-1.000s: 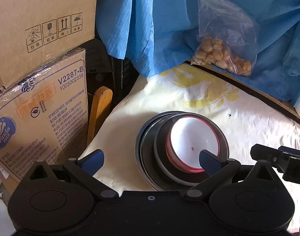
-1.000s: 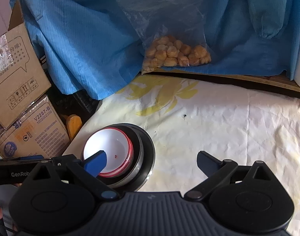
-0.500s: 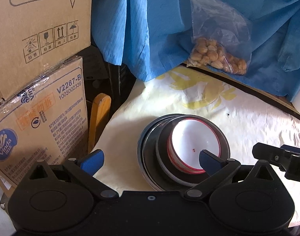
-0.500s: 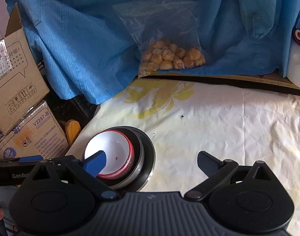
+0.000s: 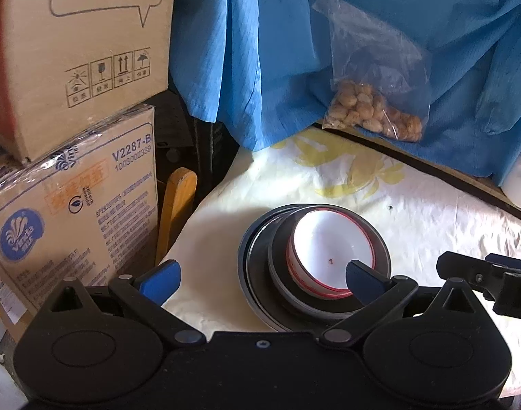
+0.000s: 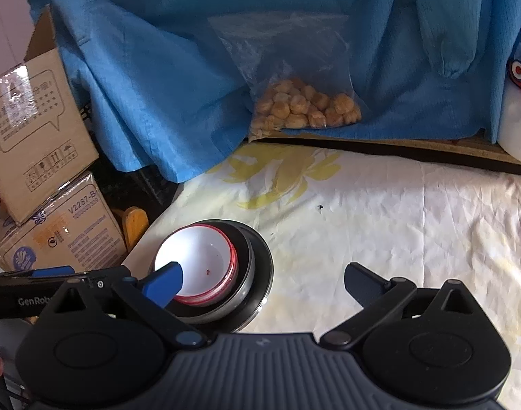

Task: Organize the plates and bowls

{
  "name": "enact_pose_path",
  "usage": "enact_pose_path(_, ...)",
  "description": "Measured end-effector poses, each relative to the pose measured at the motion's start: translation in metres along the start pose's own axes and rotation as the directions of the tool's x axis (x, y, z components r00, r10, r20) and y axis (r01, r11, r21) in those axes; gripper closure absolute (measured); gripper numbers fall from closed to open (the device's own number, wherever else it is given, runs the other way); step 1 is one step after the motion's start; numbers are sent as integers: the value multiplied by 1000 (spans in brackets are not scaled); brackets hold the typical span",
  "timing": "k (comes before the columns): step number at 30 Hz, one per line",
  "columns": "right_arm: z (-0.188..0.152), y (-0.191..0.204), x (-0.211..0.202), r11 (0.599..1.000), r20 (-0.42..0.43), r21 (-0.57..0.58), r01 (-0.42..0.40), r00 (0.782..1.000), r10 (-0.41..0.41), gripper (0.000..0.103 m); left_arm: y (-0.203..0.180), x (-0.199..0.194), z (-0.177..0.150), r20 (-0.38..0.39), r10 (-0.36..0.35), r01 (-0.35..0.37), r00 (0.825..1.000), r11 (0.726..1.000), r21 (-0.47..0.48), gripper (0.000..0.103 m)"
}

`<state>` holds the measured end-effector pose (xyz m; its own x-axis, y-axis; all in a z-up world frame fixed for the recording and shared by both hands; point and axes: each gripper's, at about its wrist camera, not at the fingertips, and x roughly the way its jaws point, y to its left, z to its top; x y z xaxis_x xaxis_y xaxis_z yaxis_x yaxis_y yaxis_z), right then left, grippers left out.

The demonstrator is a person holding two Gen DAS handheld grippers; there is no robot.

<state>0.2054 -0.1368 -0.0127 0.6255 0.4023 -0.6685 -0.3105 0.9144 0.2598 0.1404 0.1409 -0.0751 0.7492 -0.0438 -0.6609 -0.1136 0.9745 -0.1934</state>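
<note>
Looks abt done: white bowl (image 5: pixel 332 246) sits nested in the dark plates (image 5: pixel 260 273) at the near-left of the tabletop (image 6: pixel 397 212), both my left gripper (image 5: pixel 260 278) & right gripper (image 6: pixel 265 282) spread wide w/ nothing held, no other dishes in view.

The bowl (image 5: pixel 332 246) is white with a red rim, the plates (image 5: pixel 260 294) dark grey. The tablecloth (image 6: pixel 380 212) is cream with yellow flowers; the cloth (image 6: pixel 164 78) behind is blue.
</note>
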Motion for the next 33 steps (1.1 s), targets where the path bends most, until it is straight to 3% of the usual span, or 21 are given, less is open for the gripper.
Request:
enact_pose_path(15, -7, -24, -22, 996, 0, -39, -76, 997, 76, 0, -21, -33, -27, 72, 48, -45, 996, 998, -52, 1)
enact_pose_path(33, -22, -47, -42, 991, -28, -83, -102, 995, 100, 0, -45, -53, -62, 91, 114, -104, 989, 989, -107, 1)
